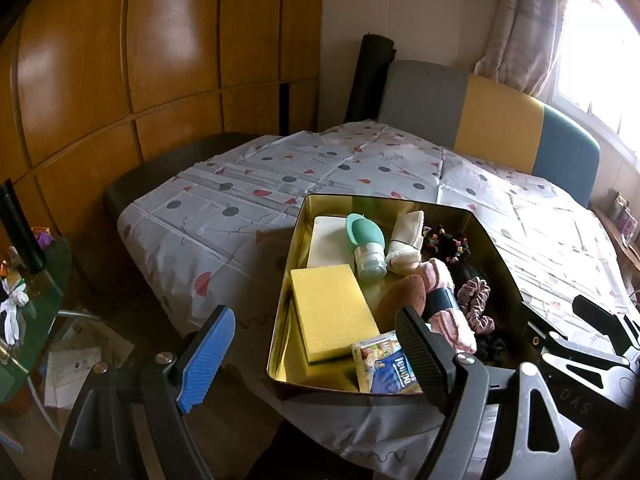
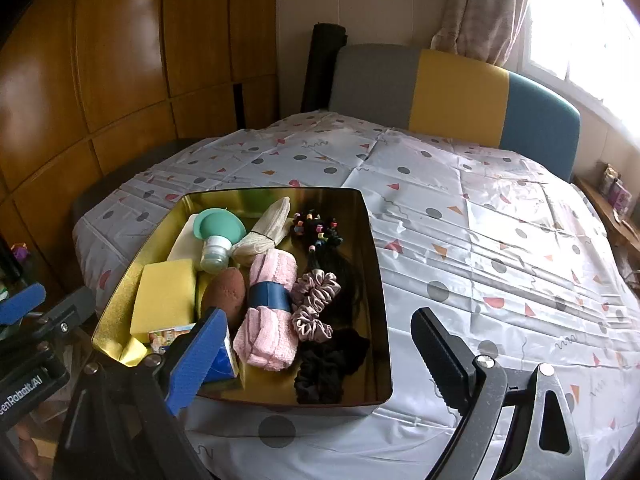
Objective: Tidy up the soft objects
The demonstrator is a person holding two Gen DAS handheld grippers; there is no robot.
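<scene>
Two grippers, left (image 1: 320,360) and right (image 2: 324,364): jaws wide, empty | tin (image 2: 372,240) at table's near-left edge

Glossy wooden wardrobe (image 1: 120,60) – bright curtained window (image 2: 580,20) – grey-yellow-blue headboard (image 2: 452,92)

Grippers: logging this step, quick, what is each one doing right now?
Left gripper: jaws open, holding nothing.
Right gripper: jaws open, holding nothing, above the near edge of the gold tin.
</scene>
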